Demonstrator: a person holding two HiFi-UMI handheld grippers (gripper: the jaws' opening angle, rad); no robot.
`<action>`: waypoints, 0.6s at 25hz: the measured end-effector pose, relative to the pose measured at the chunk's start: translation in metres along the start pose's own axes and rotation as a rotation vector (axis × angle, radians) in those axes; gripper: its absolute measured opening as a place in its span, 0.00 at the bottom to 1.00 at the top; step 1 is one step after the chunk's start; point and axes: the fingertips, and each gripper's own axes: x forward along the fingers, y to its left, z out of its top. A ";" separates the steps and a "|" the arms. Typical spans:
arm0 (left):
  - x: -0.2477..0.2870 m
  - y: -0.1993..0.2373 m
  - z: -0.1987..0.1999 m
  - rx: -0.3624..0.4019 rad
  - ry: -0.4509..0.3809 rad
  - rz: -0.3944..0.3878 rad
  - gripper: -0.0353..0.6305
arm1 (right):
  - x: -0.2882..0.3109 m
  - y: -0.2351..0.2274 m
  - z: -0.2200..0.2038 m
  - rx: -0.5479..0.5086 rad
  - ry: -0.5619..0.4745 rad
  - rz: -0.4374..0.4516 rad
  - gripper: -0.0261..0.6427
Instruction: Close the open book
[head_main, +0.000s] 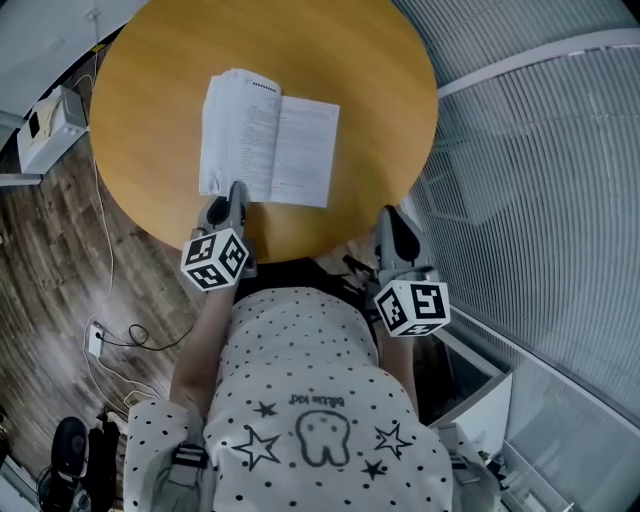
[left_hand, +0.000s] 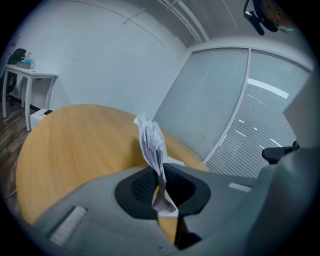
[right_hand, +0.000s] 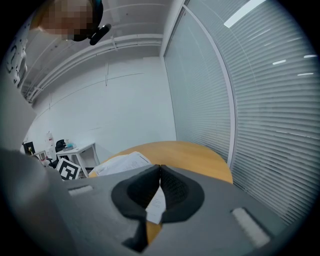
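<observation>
Left tool — clamped on book.

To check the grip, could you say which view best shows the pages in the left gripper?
The left gripper view: its jaws pinch lifted pages. In the head view the left gripper hides the pinch; the right gripper view shows only the book.

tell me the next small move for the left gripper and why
Probably swing the left gripper up and over toward the right page. Its fingers are shut on a sheaf of pages from the book's left half, and the sheaf stands on edge, so carrying it across should close the book. The right gripper is shut, empty and off to the side.
</observation>
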 end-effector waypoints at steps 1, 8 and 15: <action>0.001 -0.002 0.001 0.009 0.004 -0.004 0.11 | 0.000 -0.001 0.000 0.001 -0.002 -0.003 0.05; 0.002 -0.017 -0.002 0.104 0.027 -0.031 0.11 | -0.011 -0.011 -0.002 0.019 -0.019 -0.032 0.05; 0.006 -0.034 -0.007 0.186 0.055 -0.074 0.10 | -0.019 -0.020 -0.005 0.034 -0.026 -0.065 0.05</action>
